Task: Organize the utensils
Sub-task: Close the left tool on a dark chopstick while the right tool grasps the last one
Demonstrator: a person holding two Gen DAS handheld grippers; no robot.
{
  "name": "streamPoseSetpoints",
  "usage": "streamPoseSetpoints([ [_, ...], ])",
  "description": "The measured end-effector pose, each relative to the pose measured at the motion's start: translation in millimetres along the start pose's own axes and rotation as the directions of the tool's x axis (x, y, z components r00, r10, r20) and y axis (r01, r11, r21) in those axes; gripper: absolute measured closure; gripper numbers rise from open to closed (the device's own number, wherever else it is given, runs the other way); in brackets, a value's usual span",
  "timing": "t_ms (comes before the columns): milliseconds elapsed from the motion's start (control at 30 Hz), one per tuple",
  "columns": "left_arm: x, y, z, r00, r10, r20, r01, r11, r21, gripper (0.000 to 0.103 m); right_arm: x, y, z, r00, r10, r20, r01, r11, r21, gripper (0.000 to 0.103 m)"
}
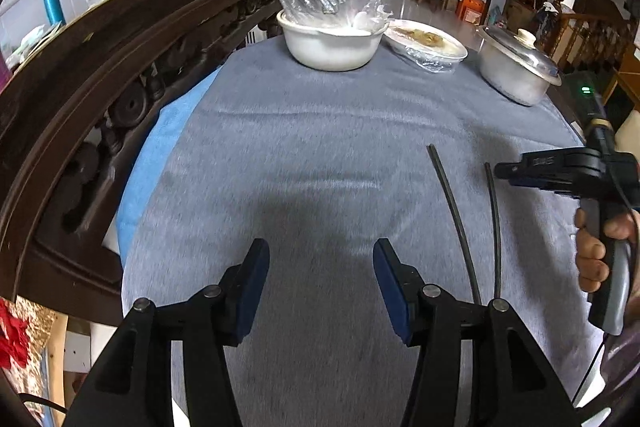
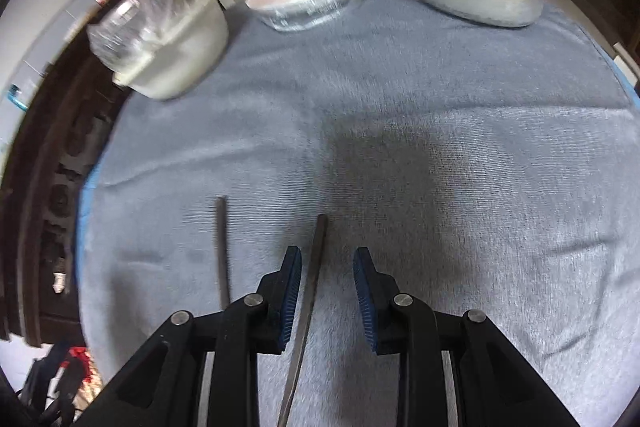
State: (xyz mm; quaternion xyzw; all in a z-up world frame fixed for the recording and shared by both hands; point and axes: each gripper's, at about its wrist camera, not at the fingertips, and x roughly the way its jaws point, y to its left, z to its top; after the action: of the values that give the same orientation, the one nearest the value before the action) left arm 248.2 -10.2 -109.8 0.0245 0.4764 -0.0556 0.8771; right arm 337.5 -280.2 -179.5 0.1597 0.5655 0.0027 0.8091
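A grey cloth (image 1: 320,131) covers a desk in a cluttered dining room, with a carved dark wooden rail (image 1: 120,67) along its left edge. At the far side stand a white bowl (image 1: 332,47) draped in plastic wrap, a wrapped dish of food (image 1: 426,43), and a lidded metal pot (image 1: 516,67).

Two thin dark chopsticks lie apart on the cloth, roughly parallel. The left hand-held gripper (image 1: 320,283) hovers low over bare cloth, its jaws spread wide and holding nothing. The left chopstick (image 1: 454,211) lies just to its right.

The right hand-held gripper (image 2: 327,297) points forward over the cloth, its blue pads (image 2: 292,291) partly apart. The right chopstick (image 2: 310,295) runs lengthwise between them, closer to the left pad, ungripped. The person's hand (image 1: 600,251) wraps the handle in a fist.
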Motion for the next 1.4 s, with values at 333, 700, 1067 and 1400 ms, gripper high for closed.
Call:
streamPoseSetpoints([
  [333,33.1,-30.4,32.1,0.993,-0.107,-0.042,0.11,0.991,0.082,0.048,9.8,10.7,-0.4,0.995,-0.096,0.018,0.097,0.992,-0.079,0.096],
  [700,112.4,-93.5,76.7,0.955,-0.214,-0.207,0.243,0.962,0.128,0.048,-1.5,-31.3,-1.3,0.998,-0.063,0.009,0.063,0.996,-0.061,0.096],
  [1067,150.8,-108.9,92.1,0.947,-0.182,-0.265,0.216,0.97,0.107,0.072,-6.6,-54.9,4.8,0.998,0.001,-0.062,0.0,1.0,0.018,0.087],
  [1400,147.8,-110.3,86.5,0.959,-0.161,-0.232,0.195,0.972,0.134,0.097,2.3,-12.6,1.6,0.981,-0.194,-0.005,0.192,0.973,-0.132,0.094],
])
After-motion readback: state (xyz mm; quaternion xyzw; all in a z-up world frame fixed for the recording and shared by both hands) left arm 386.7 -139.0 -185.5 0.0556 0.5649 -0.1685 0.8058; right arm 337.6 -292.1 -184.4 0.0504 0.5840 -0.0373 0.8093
